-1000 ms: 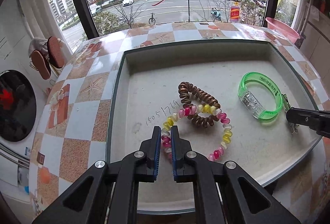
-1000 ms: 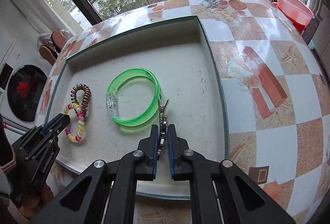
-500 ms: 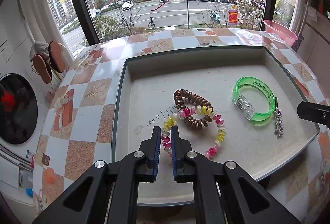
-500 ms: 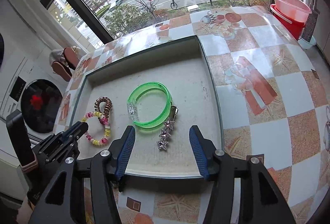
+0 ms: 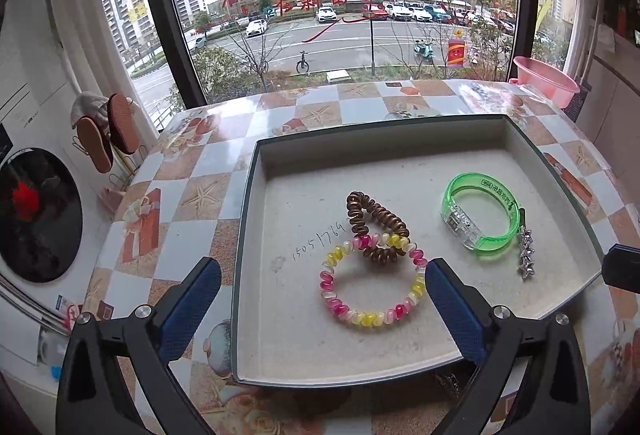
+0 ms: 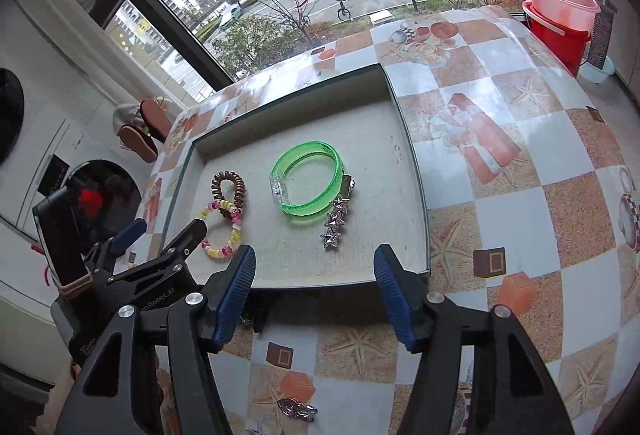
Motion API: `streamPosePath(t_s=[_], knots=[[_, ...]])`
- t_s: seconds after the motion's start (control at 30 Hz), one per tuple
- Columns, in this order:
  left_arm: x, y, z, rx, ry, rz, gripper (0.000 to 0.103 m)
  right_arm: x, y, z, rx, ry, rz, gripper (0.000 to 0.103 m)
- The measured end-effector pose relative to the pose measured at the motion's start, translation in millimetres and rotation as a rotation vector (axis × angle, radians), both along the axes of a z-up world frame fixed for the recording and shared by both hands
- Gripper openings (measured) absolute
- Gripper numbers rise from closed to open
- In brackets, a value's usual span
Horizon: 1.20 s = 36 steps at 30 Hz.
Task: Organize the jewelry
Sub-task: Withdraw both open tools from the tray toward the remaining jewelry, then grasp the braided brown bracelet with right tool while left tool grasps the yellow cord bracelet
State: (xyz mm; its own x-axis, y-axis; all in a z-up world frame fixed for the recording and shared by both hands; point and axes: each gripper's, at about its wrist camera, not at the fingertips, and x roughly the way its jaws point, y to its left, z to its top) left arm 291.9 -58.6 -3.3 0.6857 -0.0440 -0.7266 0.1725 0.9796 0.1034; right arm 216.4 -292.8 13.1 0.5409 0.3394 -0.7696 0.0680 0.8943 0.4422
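Grey-floored shallow tray (image 5: 532, 151), dark green rim, on a checked tablecloth (image 5: 192, 195) with starfish print.

Left wrist view: tray's near rim lies just under the left gripper (image 5: 320, 289), whose jaws have just been opening and stand wide apart, gripping nothing. Its left blue pad is outside the tray's left wall; the right pad is over the floor, close beside the pink-and-yellow spiral hair tie (image 5: 372, 279). That tie lies flat as a ring between the pads. A brown spiral hair tie (image 5: 376, 227) overlaps its far edge, long axis slanting from far left to near right. Bare floor runs behind both to the far wall and along the left wall. Toward the right wall: a green translucent bangle (image 5: 480, 215), clear clasp block facing left, and touching its right side a silver star hair clip (image 5: 525, 249), long axis running near to far. The right gripper's tip shows at the frame's right edge.

Right wrist view: right gripper (image 6: 314, 289) jaws have just been opening; released, nothing between them, held over the tray's near rim (image 6: 344, 281). Star clip (image 6: 337, 219) lies beyond, star end nearest, bar end pointing away and slightly right, against the bangle (image 6: 308, 183). Open floor lies between clip and right wall. Left gripper (image 6: 160, 235) hovers at the near-left corner by the hair ties.
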Motion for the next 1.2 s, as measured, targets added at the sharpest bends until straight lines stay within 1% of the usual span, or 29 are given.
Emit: streamPosePath(t_s=[0.03, 0.17, 0.2, 0.23, 0.37, 0.47, 0.53, 0.6, 0.7, 0.87, 1.0, 1.1, 1.2], knots=[[-6, 1, 4, -0.003, -0.008, -0.005, 0.103, -3, 0, 1, 0.005, -0.004, -0.001, 0.084], [-32, 11, 17, -0.032, -0.028, -0.022, 0.103, -23, 2, 13, -0.005, -0.041, -0.007, 0.090], [-40, 14, 20, -0.039, -0.031, -0.025, 0.103, -27, 2, 16, -0.006, -0.054, -0.005, 0.095], [-48, 18, 22, -0.046, -0.035, -0.026, 0.103, -33, 2, 19, -0.004, -0.066, -0.002, 0.103], [-82, 33, 31, -0.061, -0.058, -0.017, 0.103, -60, 2, 31, 0.017, -0.134, -0.007, 0.103], [-102, 44, 31, -0.086, -0.034, -0.018, 0.103, -78, 5, 40, 0.001, -0.162, -0.007, 0.103], [-116, 51, 27, -0.097, -0.020, -0.010, 0.103, -89, 6, 44, -0.008, -0.160, -0.006, 0.103], [-129, 57, 22, -0.115, 0.008, -0.025, 0.103, -98, 7, 46, -0.011, -0.147, -0.009, 0.103], [-149, 64, 12, -0.130, 0.027, -0.009, 0.103, -115, 9, 46, 0.006, -0.133, 0.002, 0.103], [-180, 71, -6, -0.132, 0.052, 0.010, 0.103, -142, 21, 30, -0.008, -0.072, 0.030, 0.103], [-197, 75, -20, -0.122, 0.073, 0.018, 0.103, -158, 32, 10, -0.042, -0.023, 0.044, 0.103], [-205, 78, -28, -0.122, 0.079, 0.032, 0.103, -170, 37, -10, -0.063, 0.025, 0.048, 0.103], [-207, 80, -35, -0.140, 0.099, 0.043, 0.103, -181, 40, -27, -0.078, 0.067, 0.045, 0.103]])
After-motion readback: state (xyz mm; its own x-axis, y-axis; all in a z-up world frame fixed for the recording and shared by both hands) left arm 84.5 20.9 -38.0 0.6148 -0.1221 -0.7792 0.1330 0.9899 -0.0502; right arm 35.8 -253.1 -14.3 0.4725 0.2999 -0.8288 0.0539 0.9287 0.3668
